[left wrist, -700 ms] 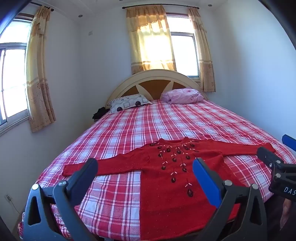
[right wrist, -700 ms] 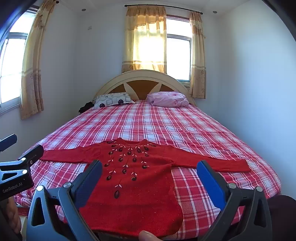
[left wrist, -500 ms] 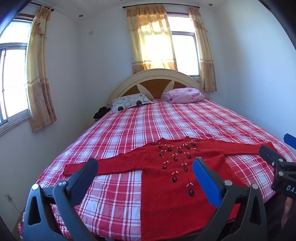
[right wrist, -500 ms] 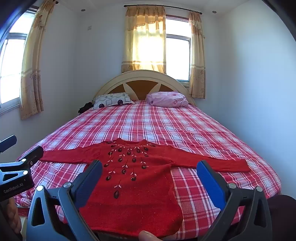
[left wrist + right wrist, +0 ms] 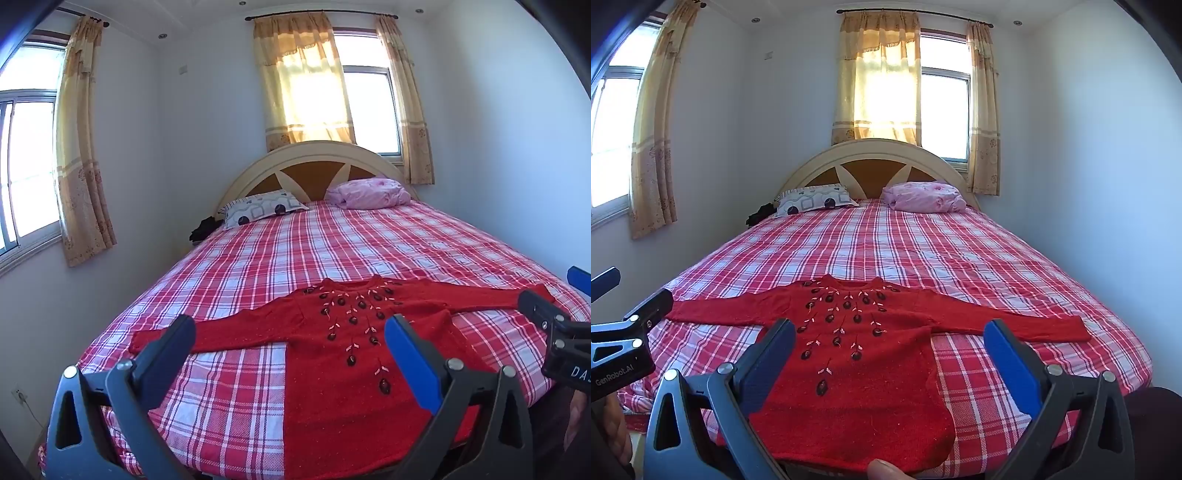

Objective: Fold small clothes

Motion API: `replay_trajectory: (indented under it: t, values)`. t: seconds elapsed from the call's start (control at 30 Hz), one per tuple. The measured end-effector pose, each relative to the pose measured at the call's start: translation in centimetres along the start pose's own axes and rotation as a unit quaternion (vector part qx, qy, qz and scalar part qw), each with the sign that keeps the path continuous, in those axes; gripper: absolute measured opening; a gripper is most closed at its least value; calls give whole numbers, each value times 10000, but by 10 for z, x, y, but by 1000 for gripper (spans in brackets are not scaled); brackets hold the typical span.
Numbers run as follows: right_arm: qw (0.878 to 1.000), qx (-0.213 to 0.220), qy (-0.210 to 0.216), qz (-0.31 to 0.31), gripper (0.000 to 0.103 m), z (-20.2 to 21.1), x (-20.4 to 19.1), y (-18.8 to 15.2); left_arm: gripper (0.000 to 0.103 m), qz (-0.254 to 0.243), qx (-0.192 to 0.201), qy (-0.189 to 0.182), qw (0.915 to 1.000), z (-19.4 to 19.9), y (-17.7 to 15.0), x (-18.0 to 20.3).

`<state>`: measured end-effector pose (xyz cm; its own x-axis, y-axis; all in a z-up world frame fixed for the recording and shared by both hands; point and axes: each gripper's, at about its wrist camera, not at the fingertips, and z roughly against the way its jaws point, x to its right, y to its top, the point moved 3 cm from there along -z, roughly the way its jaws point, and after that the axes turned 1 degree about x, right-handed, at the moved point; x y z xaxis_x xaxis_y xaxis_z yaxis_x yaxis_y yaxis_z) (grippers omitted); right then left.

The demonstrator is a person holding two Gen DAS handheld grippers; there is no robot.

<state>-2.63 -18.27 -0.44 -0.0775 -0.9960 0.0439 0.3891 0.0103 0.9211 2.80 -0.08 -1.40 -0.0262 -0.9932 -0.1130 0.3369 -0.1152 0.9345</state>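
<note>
**Red sweater laid flat, no fold yet begun**

Bedroom with a wide bed under a red-and-white plaid cotton sheet (image 5: 295,254), arched cream wooden headboard (image 5: 314,162) behind. Spread face up near the foot of the bed: a small red knitted sweater with dark bead-and-leaf embroidery down the chest (image 5: 857,354). Both long sleeves stretched straight out to the sides, hem toward the viewer, neckline toward the pillows. No crease or fold visible anywhere on it.

Left black two-finger gripper with blue pads (image 5: 291,343) hovering over the near left part of the sweater, jaws spread fully wide, nothing between them. Right gripper of the same build (image 5: 890,347) hovering over the sweater's lower body, likewise wide open and empty. Neither touching the knit.

Judged stage: the very start. Garment flattened and ready; sleeves still to be brought in, body still to be doubled over. Everything of the folding left to do.
</note>
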Motion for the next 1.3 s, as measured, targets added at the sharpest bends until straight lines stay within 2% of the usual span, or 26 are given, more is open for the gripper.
replay_trajectory:
  t: [1.3]
  values:
    - [10000,-53,11,52,102,-5,-1,-5,103,-3,-27,-16,10000,0,0,-3]
